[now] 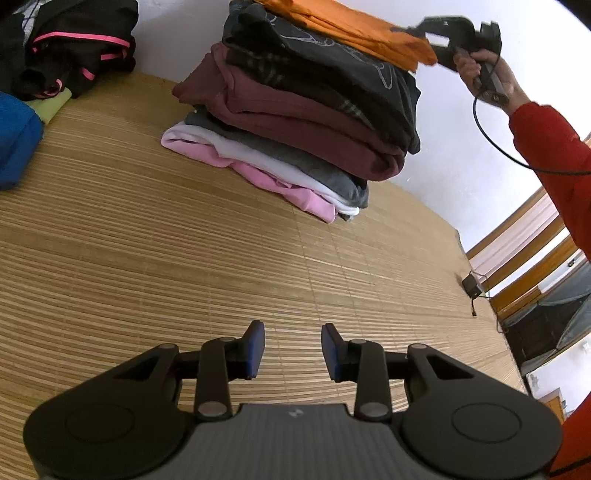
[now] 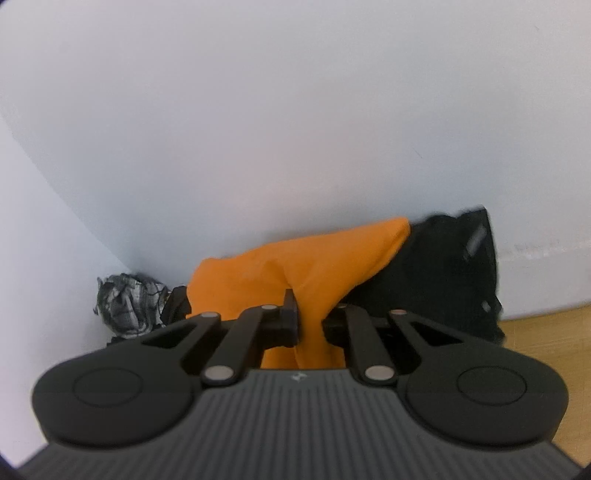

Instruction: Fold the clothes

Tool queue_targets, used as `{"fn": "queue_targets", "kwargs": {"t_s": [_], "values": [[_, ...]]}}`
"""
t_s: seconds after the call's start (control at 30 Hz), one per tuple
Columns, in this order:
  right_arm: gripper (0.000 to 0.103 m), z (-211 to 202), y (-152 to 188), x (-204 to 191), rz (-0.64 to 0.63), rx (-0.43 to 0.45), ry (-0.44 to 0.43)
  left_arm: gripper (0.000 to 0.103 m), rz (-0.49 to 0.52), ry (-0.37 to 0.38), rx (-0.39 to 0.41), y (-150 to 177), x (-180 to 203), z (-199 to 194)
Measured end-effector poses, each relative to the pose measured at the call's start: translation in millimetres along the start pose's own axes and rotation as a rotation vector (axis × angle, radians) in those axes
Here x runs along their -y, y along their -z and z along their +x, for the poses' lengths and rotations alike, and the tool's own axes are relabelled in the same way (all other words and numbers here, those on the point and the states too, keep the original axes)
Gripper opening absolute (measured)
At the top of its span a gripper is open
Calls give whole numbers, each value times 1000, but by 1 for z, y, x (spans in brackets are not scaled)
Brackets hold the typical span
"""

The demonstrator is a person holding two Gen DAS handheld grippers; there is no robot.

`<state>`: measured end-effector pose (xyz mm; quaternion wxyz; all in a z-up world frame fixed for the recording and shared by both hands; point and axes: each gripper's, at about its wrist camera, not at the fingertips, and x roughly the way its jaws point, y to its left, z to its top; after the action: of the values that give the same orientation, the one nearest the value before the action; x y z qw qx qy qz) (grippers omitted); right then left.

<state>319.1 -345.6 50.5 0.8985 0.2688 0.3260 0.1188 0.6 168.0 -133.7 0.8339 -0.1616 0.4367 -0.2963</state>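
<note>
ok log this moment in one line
right gripper: shut on orange shirt | shirt: atop folded stack | left gripper: open, empty, over mat

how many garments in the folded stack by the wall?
6 visible: orange on top, pinched by the right gripper, then black, maroon, grey, white, pink at bottom. Thin layers may be hidden.

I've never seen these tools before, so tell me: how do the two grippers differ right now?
The left gripper has its jaws apart with nothing between them; the right gripper is clamped on the orange garment. The left one hangs low over the bamboo mat; the right one is raised at the top of the folded stack. Both share the same black two-finger build.
</note>
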Motion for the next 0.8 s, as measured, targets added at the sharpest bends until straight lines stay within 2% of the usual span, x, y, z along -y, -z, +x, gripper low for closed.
{"fn": "queue_targets", "kwargs": {"t_s": [0.07,0.17,0.23,0.33,0.4,0.5,0.57,0.63,0.7,0.8], "values": [[11,5,4,10,50,-29,44,35,-2,2,-1,0,0,1],[26,8,14,24,55,-8,64,35,4,-1,-9,1,1,2],[27,3,26,33,34,34,-9,37,21,-1,-5,0,4,1],[30,-4,36,52,51,-10,-92,38,64,-11,21,-7,5,-6],[30,-7,43,62,43,-36,-103,38,85,-10,73,-29,4,-15],[31,-14,49,71,38,-21,-124,41,118,1,167,-73,3,-27],[30,-10,52,67,32,-12,-128,47,222,-4,214,-119,16,-26],[18,-21,50,68,9,-7,-104,58,418,-38,240,-170,43,-16],[13,-26,48,59,3,12,-89,59,623,-119,246,-212,72,0],[10,-40,48,51,12,53,-99,62,777,-166,228,-253,99,23]]}}
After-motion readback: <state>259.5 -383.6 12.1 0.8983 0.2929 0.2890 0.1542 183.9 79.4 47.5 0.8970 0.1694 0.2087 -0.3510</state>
